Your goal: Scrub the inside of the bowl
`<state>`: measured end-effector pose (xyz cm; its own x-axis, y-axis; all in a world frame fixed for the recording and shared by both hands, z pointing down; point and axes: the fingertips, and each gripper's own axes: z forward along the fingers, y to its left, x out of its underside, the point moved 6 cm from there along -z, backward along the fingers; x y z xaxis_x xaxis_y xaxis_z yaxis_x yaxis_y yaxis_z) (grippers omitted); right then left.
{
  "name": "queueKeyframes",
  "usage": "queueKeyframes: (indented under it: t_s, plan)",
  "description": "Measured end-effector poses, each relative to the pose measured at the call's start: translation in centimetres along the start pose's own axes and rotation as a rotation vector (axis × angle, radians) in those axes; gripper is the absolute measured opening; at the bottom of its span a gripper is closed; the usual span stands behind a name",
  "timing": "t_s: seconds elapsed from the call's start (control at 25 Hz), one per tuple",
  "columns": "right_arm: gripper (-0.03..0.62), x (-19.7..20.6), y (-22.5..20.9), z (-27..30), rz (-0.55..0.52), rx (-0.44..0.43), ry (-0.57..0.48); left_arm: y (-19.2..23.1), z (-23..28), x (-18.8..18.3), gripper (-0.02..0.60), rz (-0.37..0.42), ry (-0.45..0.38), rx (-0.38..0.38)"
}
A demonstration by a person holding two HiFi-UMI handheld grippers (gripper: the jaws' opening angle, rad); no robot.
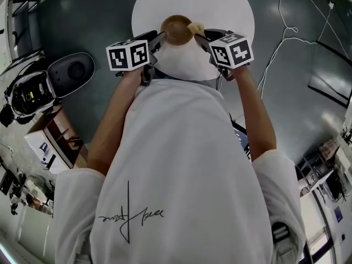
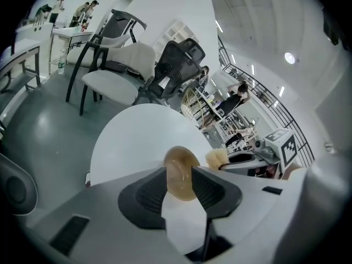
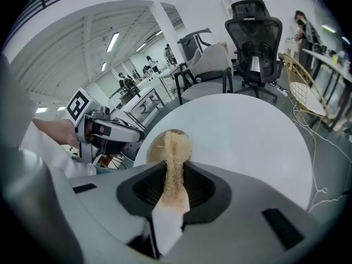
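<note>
Wooden bowl point(image 1: 177, 29) sits mouth-up on the white counter point(image 1: 220, 4), at 12 o'clock from me, between both grippers. Left gripper point(image 1: 158, 39): fingers wide apart, bowl in the gap, not pinched as far as I see, nothing held. Right gripper point(image 3: 175, 172): fingers clamped on a fibre scrubber point(image 3: 175, 147). Its long axis runs 5 to 11 o'clock, tip at the bowl's 3 o'clock rim. My read: tip not down inside, bowl unbraced, inside still to scrub.

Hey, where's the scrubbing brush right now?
The fibre brush is clamped in the right gripper; in the head view its tip sits at the wooden bowl's right rim, on the person's side of the round white table.
</note>
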<state>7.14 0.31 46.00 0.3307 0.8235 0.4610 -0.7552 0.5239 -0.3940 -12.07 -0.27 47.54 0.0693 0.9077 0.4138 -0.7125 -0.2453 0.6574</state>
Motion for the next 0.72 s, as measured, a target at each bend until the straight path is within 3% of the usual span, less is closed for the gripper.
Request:
queueKeyframes:
  t_s: [0.28,0.52,0.72]
  plan:
    - [0.101,-0.8,1.7,-2.5,-0.044,-0.049,-0.053,-2.3,-2.4,-1.1,0.091,0.028,-0.09,0.024]
    - [0.101,-1.6,2.4,-5.4,-0.082,-0.031,-0.13,-4.9,-4.2,-2.6,0.051,0.111,-0.171,0.026]
    - [0.101,-2.2,3.1,-7.3,-0.109,0.023,-0.22,-5.8,-5.6,-3.3,0.025,0.123,-0.248,0.029]
